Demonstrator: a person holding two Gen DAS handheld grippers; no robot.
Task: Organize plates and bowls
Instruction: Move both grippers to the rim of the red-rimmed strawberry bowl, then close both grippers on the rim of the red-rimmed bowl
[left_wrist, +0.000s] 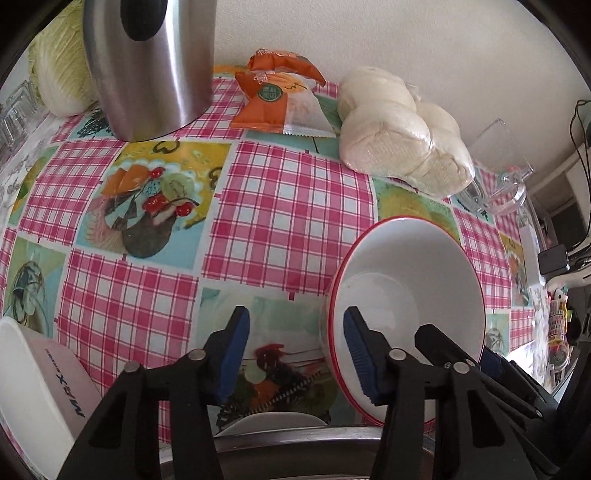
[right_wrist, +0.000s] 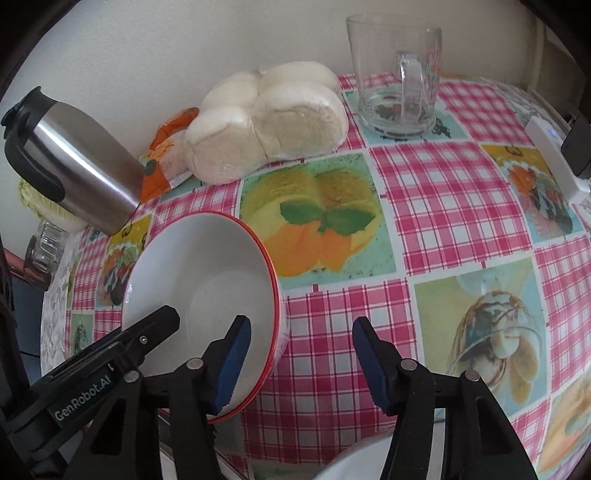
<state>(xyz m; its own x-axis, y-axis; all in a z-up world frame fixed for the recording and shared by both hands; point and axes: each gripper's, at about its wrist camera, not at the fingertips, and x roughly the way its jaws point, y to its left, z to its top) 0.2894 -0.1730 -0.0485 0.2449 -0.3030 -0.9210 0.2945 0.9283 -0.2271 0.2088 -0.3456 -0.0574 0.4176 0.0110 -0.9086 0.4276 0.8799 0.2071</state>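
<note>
The bowl (left_wrist: 406, 280) sits at two o'clock of the released left gripper (left_wrist: 295, 354), whose right pad (left_wrist: 360, 354) overlaps its rim; the right gripper (right_wrist: 301, 363) is spread too, so close squarely on the rim.

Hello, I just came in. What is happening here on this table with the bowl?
A person is working with a handheld gripper in each hand at a table with a checked cloth. Both the left gripper and the right gripper are open and hold nothing. A white bowl with a red rim sits between them, tilted rather than flat, with one finger of each gripper at or inside its rim. Behind it stand a steel jug, a bag of buns, an orange snack packet and a glass mug.
</note>
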